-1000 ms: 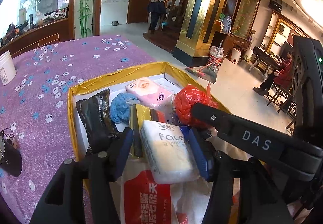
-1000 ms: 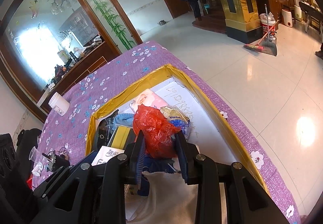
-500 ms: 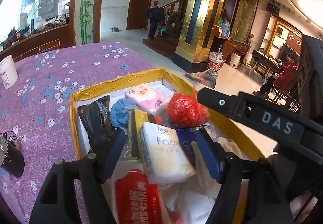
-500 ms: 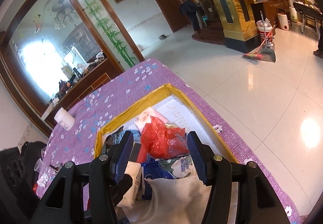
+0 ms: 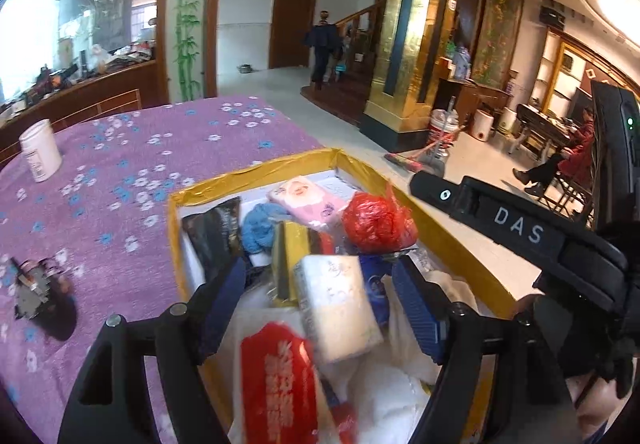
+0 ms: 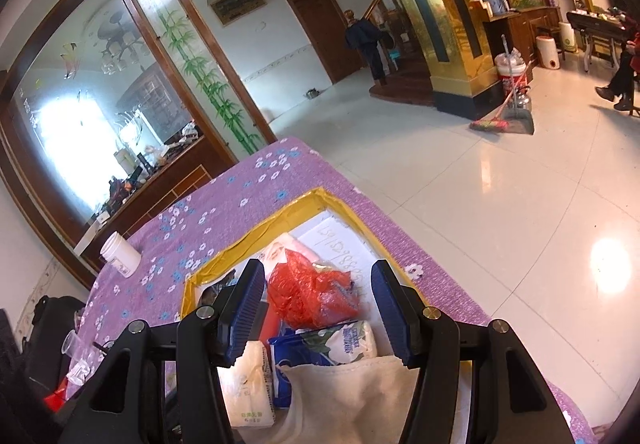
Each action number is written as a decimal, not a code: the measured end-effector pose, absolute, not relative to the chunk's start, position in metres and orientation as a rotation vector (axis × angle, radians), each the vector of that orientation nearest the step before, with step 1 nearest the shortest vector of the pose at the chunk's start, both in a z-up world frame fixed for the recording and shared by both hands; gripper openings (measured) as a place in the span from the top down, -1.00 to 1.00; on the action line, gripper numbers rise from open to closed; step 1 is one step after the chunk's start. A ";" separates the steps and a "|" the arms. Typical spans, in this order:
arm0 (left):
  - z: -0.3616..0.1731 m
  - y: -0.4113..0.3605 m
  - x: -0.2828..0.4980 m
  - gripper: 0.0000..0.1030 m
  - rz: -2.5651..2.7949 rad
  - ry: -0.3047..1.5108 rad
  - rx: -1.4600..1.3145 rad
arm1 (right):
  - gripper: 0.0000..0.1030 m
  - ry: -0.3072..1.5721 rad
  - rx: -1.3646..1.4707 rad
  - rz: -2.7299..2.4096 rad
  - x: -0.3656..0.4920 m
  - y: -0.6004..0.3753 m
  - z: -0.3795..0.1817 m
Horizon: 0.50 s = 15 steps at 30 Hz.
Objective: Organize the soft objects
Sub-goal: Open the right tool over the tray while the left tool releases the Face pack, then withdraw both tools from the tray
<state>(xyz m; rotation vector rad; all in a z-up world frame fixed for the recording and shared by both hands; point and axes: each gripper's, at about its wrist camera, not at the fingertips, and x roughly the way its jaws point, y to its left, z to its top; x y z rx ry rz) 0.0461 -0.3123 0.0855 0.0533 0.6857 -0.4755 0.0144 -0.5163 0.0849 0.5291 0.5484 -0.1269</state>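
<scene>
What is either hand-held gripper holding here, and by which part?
Nothing. The left hand-held gripper is opening, clear of the white tissue pack between its fingers; the right hand-held gripper stands open around the red plastic bag.

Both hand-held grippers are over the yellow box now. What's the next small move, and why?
Probably lift the left hand-held gripper clear: its jaws are opening, and the white tissue pack lies loose between them in the yellow box. The right hand-held gripper already stands open around the red bag.
</scene>
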 end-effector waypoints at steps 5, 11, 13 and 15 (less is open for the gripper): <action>0.091 -0.295 0.018 -0.66 -0.357 0.638 0.102 | -0.36 0.517 0.494 -0.134 -0.011 -0.506 0.085; 0.076 -0.273 -0.023 -0.89 -0.291 0.620 0.163 | -0.74 0.453 0.376 -0.145 -0.080 -0.472 0.086; 0.067 -0.269 -0.035 -0.90 -0.277 0.630 0.198 | -0.80 0.432 0.321 -0.190 -0.102 -0.463 0.086; 0.062 -0.263 -0.044 -0.91 -0.270 0.639 0.208 | -0.81 0.441 0.293 -0.222 -0.117 -0.460 0.083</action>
